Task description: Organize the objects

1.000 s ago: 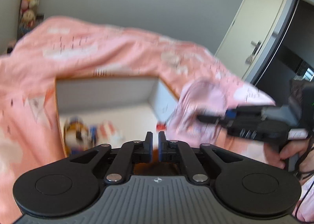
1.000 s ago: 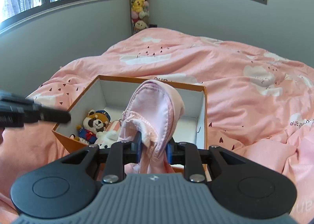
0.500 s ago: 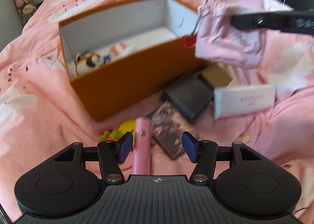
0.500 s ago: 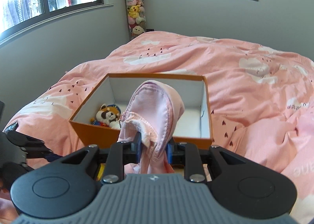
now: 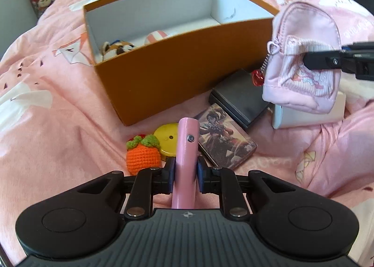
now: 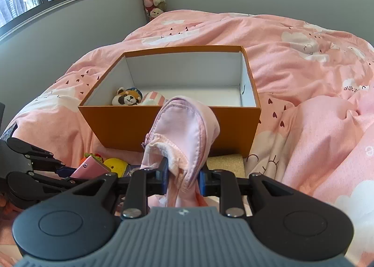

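I'm closing the left gripper [image 5: 185,171] on a pink case [image 5: 185,161], low centre of the left wrist view; the jaws are coming together with the case between them and the blue pads [image 5: 170,173] look to be touching its sides. It's sticking up and away from the jaws, a small stud showing near the top end. Judging by the look: stiff, smooth, light, probably a bit slippery, so I'm gripping mid-length across the narrow sides, not the tip.

I'm holding a small pink backpack [image 6: 184,131] in the right gripper [image 6: 183,179], centre of the right wrist view, jaws clamped on bunched fabric at its lower edge. Soft, floppy, light; it's sagging over the jaws. A red charm [image 5: 258,77] is dangling on a chain at the right of the left view and could snag on the box rim.

The orange box [image 6: 168,122] is sitting on the pink duvet [image 6: 315,80], upper middle in both views, white inside, with a plush raccoon [image 6: 127,98] and a striped item in its left end; the rest is bare.

Loose in front of the box: crochet orange [image 5: 143,153], yellow disc [image 5: 167,139], picture card box [image 5: 224,136], black case [image 5: 240,101], white box [image 5: 303,115] under the backpack.

Next, I reckon, both go into the box.
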The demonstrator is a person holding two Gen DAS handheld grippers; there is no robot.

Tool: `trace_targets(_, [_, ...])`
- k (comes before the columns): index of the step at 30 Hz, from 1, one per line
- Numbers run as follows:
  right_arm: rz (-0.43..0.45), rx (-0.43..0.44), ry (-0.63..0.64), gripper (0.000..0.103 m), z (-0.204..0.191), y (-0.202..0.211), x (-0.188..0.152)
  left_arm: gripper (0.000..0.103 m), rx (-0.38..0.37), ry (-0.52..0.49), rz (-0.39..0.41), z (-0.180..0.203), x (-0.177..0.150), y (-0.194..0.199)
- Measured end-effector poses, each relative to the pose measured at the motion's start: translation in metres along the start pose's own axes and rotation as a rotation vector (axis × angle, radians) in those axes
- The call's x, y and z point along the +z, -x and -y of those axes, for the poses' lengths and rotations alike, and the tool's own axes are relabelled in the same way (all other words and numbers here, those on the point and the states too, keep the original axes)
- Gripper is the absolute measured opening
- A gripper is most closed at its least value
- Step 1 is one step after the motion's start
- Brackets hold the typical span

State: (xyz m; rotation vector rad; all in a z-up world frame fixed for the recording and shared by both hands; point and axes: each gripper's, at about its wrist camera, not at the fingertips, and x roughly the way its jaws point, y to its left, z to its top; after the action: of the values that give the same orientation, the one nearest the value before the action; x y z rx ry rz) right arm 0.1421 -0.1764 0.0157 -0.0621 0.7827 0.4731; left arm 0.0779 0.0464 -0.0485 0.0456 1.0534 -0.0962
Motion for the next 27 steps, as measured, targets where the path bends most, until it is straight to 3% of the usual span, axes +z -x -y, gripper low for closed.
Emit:
trace_targets(3, [0.011,0.006,0.006,0.025,-0.001,0.002,0.001,0.019,-0.022,0.030,0.042,-0.003,0.001,0.013])
trace_targets(9, [0.032,0.025,0.020,0.025,-0.003,0.009,0.007,0.019,-0.148,0.125,0.171,-0.011,0.014,0.048])
trace_targets(19, [0.145,0.027,0.124,0.025,-0.005,0.032,0.057,0.019,-0.224,0.238,0.436,-0.018,0.075,0.083])
trace_targets(27, [0.179,-0.016,0.178,0.025,0.002,0.017,0.102,0.019,-0.244,0.302,0.473,-0.031,0.126,0.059])
